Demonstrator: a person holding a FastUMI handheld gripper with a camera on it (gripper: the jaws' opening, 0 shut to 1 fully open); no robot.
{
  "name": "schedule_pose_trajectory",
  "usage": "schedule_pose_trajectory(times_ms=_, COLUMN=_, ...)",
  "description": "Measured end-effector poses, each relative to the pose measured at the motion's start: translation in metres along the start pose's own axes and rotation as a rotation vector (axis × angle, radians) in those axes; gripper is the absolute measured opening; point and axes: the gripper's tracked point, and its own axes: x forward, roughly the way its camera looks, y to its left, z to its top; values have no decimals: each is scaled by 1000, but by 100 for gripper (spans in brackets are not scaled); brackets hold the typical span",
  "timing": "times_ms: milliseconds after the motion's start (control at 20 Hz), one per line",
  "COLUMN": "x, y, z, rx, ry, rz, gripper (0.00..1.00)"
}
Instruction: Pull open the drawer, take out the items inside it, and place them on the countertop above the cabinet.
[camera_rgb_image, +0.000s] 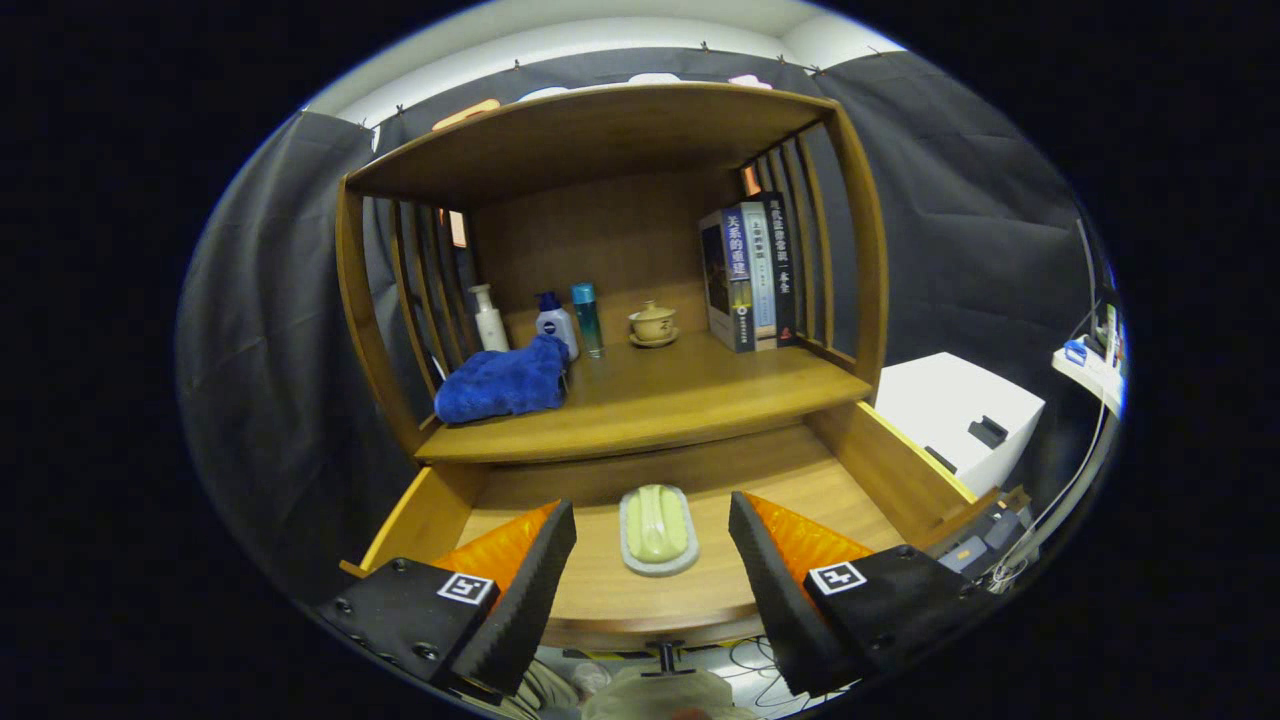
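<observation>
**Drawer open, soap dish waiting between the fingers**

The drawer (560, 500) stands pulled out below the countertop (690, 395) of the wooden cabinet (600, 140), so the opening step looks done and the taking-out step is in hand. On the drawer floor, near its front edge and about midway between its side walls, lies a pale oval dish with a greenish bar of soap (657, 528) on it; nothing else can be made out in the drawer.

The gripper (652, 560) hovers above the drawer's front edge with its fingers spread wide, holding nothing. The soap dish sits in the gap between them, clear of both.

On the countertop a blue towel (503, 385) is bunched at the left front corner. Behind it toward the back edge stand a white pump bottle (489, 318), a small blue-capped bottle (555, 322) and a teal bottle (587, 318), with a lidded cup on a saucer (653, 324) at the middle rear and several books (750, 270) upright against the right side.

The next move probably calls for lowering the fingers to either side of the dish and closing on its long edges, keeping it level so the soap does not slide off. The bare front middle of the countertop looks the likeliest place to set it.
</observation>
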Motion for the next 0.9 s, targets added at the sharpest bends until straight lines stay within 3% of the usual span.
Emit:
schedule_pose_trajectory(times_ms=300, x=41, y=-6, z=8, rx=-95, ry=107, rz=-35, gripper=99)
schedule_pose_trajectory(times_ms=900, x=118, y=4, z=-32, rx=-50, ry=410, rz=-29, gripper=99)
